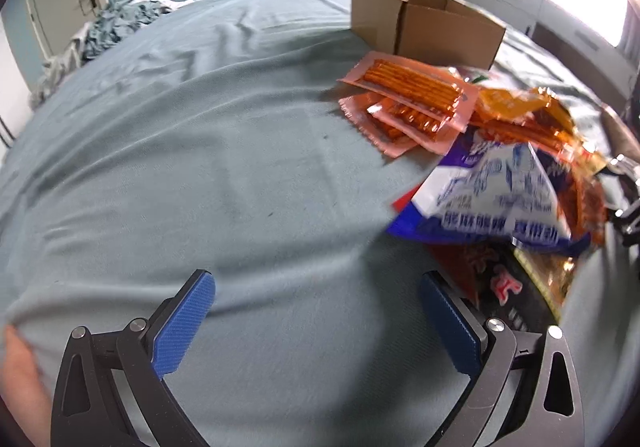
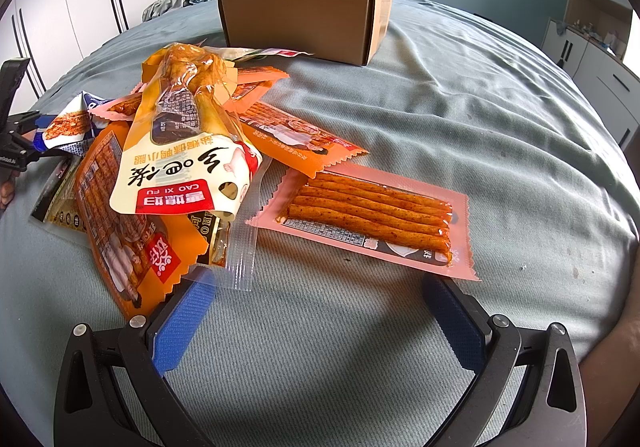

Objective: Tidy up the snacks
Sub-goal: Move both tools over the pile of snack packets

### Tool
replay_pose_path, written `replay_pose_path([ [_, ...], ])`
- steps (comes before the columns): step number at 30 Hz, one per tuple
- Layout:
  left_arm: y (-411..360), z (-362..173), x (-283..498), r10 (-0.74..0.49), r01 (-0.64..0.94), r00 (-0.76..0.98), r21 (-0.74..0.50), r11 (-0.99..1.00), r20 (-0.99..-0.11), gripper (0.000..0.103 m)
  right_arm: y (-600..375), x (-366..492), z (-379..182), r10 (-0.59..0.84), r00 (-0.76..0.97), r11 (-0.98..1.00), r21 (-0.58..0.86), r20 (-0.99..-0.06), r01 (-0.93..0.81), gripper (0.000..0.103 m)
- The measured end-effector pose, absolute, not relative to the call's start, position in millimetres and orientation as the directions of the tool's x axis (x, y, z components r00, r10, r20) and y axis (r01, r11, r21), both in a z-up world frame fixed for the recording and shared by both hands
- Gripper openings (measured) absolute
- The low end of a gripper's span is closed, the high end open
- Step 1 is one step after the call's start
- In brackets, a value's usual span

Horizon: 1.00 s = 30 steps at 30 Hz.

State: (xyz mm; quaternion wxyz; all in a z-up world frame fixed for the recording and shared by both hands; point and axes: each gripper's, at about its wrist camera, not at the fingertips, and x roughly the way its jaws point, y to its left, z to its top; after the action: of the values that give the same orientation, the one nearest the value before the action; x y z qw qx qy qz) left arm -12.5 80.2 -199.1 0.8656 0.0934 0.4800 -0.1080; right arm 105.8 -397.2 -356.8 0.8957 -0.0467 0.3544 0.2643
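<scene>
On the bed, a loose heap of snack packs is spread in front of an open cardboard box, which stands farther back and well apart from the heap. Nothing is held by either tool. The right gripper is seen wide open, low over the sheet, with its left pad touching or just under the edge of an orange pack. A pink stick pack lies flat and alone just beyond its open fingers, beside the heap. A duck-leg pack is propped on top of the pile.

From the left wrist view, the left gripper is likewise spread wide and empty over bare sheet, with a dark pack just beside its right finger and a blue-and-white bag blurred above it.

The sorting is judged to be at its start: a first pick is being lined up, and whether anything is in the box cannot be told. For the next move, the stick pack would have to be approached flat and pinched by its thin sealed edge, then carried to the box.
</scene>
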Motion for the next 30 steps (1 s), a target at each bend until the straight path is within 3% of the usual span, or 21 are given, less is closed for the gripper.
replay_pose_path([
  [4, 82, -171, -29, 0.020, 0.223, 0.518, 0.157, 0.962, -0.855, 0.103, -397, 106, -357, 0.439, 0.609, 0.856, 0.103, -0.660, -0.506, 0.103],
  [15, 67, -41, -38, -0.128, 0.305, 0.552, 0.057, 0.951, -0.824, 0.103, -398, 106, -357, 0.437, 0.611, 0.857, 0.099, -0.660, -0.506, 0.103],
  [18, 60, -25, -30, -0.145, 0.310, 0.586, 0.055, 0.949, -0.797, 0.103, -398, 104, -349, 0.426, 0.535, 0.848, 0.116, -0.729, -0.517, 0.103],
  [21, 53, -8, -26, -0.126, 0.280, 0.700, 0.108, 0.954, -0.703, 0.103, -406, 93, -337, 0.395, 0.457, 0.799, 0.053, -0.797, -0.598, 0.103],
  [24, 45, 3, -20, -0.084, 0.243, 0.743, 0.150, 0.958, -0.664, 0.103, -429, 86, -304, 0.325, 0.506, 0.829, -0.016, -0.799, -0.559, 0.103],
  [30, 23, 5, -20, -0.107, 0.308, 0.705, 0.168, 0.937, -0.701, 0.103, -442, 76, -189, 0.232, 0.587, 0.926, -0.009, -0.776, -0.377, 0.103],
])
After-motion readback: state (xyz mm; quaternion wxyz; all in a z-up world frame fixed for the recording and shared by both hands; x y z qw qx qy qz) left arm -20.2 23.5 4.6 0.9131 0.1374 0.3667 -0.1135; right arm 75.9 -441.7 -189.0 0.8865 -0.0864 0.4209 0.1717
